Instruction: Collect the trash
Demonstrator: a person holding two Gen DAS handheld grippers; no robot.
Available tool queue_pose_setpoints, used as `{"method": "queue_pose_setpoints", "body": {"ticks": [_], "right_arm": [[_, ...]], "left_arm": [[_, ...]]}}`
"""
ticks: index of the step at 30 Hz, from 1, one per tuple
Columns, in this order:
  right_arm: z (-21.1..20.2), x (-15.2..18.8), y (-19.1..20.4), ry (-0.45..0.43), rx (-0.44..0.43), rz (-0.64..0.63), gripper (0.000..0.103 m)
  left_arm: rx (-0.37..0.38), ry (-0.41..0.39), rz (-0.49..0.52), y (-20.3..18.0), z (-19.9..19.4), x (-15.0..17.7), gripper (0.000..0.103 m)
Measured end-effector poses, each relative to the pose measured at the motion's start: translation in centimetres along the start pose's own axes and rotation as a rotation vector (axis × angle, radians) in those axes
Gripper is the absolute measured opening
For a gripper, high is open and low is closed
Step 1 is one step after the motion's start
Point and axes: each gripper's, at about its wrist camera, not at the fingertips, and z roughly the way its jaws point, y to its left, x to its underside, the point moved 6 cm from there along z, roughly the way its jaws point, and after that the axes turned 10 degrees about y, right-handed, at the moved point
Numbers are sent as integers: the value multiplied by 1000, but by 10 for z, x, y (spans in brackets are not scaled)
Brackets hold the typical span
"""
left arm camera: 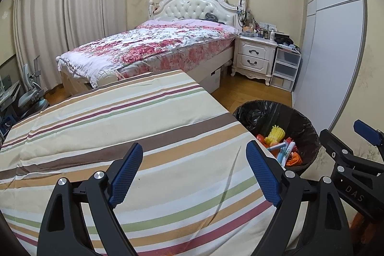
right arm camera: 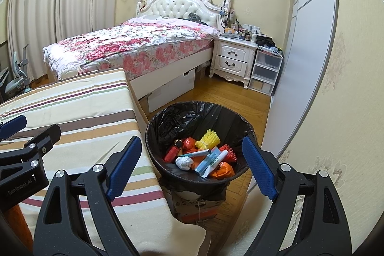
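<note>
Both spread wide, gripping nothing: left gripper [left arm camera: 194, 174] over striped tablecloth [left arm camera: 120, 116], right gripper [right arm camera: 192, 169] over lined bin [right arm camera: 153, 136] (wrappers, pens inside).

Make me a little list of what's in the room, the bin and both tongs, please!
left tongs: open, holding nothing, over the striped cloth
right tongs: open, holding nothing, above the bin
bin: black liner, on the floor beside the striped cloth
in the bin: yellow foam net, red bottle, white wad, orange wrapper
behind: flowery bed
</note>
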Motion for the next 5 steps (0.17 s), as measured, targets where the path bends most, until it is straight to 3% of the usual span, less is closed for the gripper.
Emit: {"method": "queue_pose_setpoints", "body": {"ticks": [5], "right_arm": [[3, 3, 6, 11, -9, -11, 84]], "left_arm": [[-7, 40, -28, 12, 9, 4, 85]]}}
